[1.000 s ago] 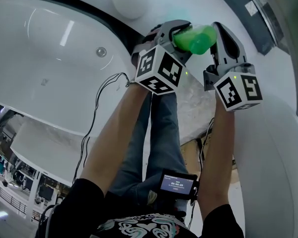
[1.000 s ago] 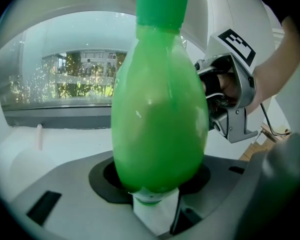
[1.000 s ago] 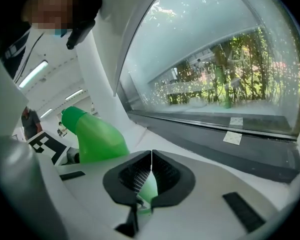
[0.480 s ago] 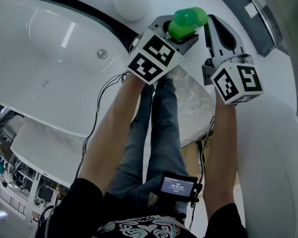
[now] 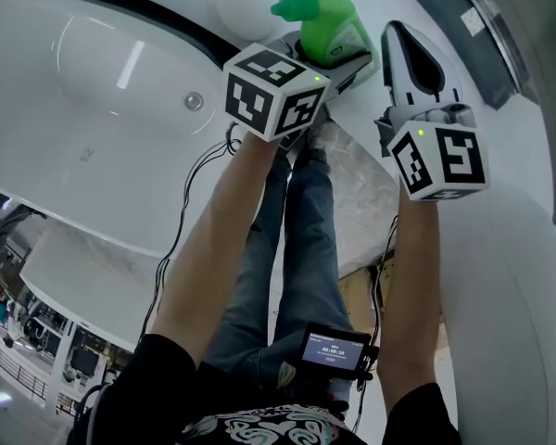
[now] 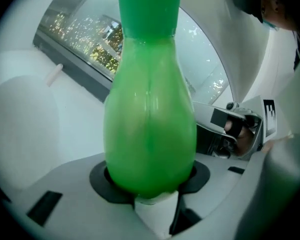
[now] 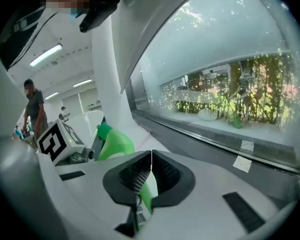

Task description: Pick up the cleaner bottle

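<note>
The green cleaner bottle point(image 5: 329, 26) stands upright off the surface, its capped nozzle pointing left. My left gripper point(image 5: 338, 52) is shut on its rounded body, the jaws still closing on it. In the left gripper view the bottle point(image 6: 150, 119) fills the middle, its base sunk between the black pads point(image 6: 102, 181). My right gripper point(image 5: 403, 35) hangs just right of the bottle, not touching it. Its pads meet in the right gripper view point(image 7: 151, 169), where the bottle point(image 7: 112, 143) shows at left. A green strip with a barcode label point(image 7: 142, 206) shows in the slit below those pads.
A white bathtub point(image 5: 120, 82) with a round metal fitting point(image 5: 194, 101) lies to the left. A dark window ledge point(image 5: 486, 35) runs at the upper right. Cables point(image 5: 181, 202) hang by my left arm. A person point(image 7: 34, 104) stands far off.
My left gripper has rolled, swinging the bottle from lying sideways to standing upright, and has shifted up and left. The right gripper has edged upward, still shut.
</note>
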The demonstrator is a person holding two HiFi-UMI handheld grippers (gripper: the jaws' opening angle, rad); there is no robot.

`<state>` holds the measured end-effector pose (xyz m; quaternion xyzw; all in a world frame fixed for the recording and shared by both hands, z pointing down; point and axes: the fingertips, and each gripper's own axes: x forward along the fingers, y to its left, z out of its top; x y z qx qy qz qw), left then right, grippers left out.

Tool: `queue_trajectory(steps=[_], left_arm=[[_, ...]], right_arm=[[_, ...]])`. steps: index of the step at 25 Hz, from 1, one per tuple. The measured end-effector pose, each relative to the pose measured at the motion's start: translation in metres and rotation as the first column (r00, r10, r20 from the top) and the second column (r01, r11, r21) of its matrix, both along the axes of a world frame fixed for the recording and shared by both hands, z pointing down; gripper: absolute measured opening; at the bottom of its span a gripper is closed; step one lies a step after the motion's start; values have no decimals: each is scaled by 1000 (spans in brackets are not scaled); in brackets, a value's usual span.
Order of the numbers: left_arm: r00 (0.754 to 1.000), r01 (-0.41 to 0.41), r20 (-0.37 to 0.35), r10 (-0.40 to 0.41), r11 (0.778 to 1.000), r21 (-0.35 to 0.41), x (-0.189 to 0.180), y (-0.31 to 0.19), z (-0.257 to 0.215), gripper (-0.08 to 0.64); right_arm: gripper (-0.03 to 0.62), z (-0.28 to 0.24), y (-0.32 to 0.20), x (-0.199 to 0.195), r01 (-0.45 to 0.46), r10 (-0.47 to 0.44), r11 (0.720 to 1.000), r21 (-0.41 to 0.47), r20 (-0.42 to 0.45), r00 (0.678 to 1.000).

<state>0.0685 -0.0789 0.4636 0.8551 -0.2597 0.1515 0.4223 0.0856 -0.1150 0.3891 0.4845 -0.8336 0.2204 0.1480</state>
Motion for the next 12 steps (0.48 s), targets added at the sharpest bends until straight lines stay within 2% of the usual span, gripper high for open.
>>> queue_trajectory(steps=[3, 7, 12], left_arm=[[996, 60, -62, -64, 996, -72, -4, 0, 7, 201], [980, 135, -126, -154, 979, -152, -11, 3, 15, 201], [951, 166, -220, -216, 960, -227, -14, 6, 9, 201]], right_arm=[[28, 1, 1, 20, -65, 65, 998, -7, 22, 998], [28, 12, 7, 36, -93, 93, 995, -26, 2, 996], [28, 16, 13, 42, -112, 112, 993, -37, -8, 994]])
